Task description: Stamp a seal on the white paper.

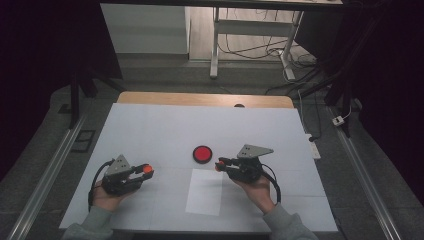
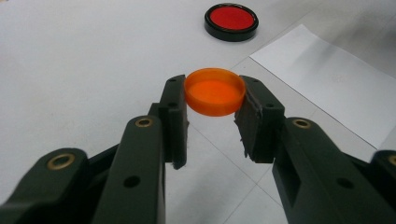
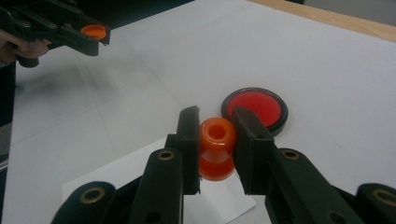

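My left gripper (image 1: 146,171) (image 2: 214,100) is shut on a shallow orange cap (image 2: 214,91) (image 1: 147,170), held flat between its pads above the white table at the front left. In the right gripper view the same cap (image 3: 93,31) shows at the far left. My right gripper (image 1: 219,165) (image 3: 216,140) is shut on an orange spool-shaped piece (image 3: 216,148) (image 1: 218,165) with a hole through its top. It hovers just in front of a round black-rimmed red pad (image 1: 202,154) (image 2: 231,21) (image 3: 255,109) lying on the table.
A white sheet of paper (image 1: 205,191) (image 2: 327,79) lies flat on the white table cover (image 1: 150,130) between my hands. A wooden table edge (image 1: 205,99) runs along the back. Beyond it stand a desk frame and cables (image 1: 260,47) on the floor.
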`<state>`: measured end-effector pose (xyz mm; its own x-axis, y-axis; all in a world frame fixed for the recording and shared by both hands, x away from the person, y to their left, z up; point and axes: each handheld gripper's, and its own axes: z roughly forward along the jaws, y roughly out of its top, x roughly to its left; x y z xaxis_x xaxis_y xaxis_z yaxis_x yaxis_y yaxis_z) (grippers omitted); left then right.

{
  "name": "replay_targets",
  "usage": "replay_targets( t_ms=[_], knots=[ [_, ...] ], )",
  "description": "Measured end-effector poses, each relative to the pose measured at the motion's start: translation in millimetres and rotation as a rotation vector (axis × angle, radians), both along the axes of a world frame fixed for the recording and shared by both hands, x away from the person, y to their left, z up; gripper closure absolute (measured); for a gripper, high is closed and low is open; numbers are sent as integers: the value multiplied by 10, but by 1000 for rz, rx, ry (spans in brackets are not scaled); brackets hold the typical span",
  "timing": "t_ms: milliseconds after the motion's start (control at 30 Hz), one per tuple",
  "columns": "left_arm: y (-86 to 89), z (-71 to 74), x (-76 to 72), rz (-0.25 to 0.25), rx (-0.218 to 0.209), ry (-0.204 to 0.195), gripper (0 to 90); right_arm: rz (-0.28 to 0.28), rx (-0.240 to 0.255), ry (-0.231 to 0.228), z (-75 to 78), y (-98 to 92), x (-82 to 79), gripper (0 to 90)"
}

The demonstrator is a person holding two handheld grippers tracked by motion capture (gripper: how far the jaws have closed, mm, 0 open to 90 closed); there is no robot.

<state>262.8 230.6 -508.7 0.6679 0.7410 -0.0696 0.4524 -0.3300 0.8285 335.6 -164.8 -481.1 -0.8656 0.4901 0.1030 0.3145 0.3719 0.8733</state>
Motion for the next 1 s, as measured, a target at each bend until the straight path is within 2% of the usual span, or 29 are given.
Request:
replay_targets(
  t_ms=[500,633,1000],
  knots=[
    [-7,1,-3,0,2,-2,643,53,-16,14,-69,86,-126,724],
    [-7,1,-3,0,1,-3,642,67,-45,22,-100,131,-141,724],
    [-2,5,-5,-2,0,-4,642,79,-73,30,-145,186,-151,723]
  ],
)
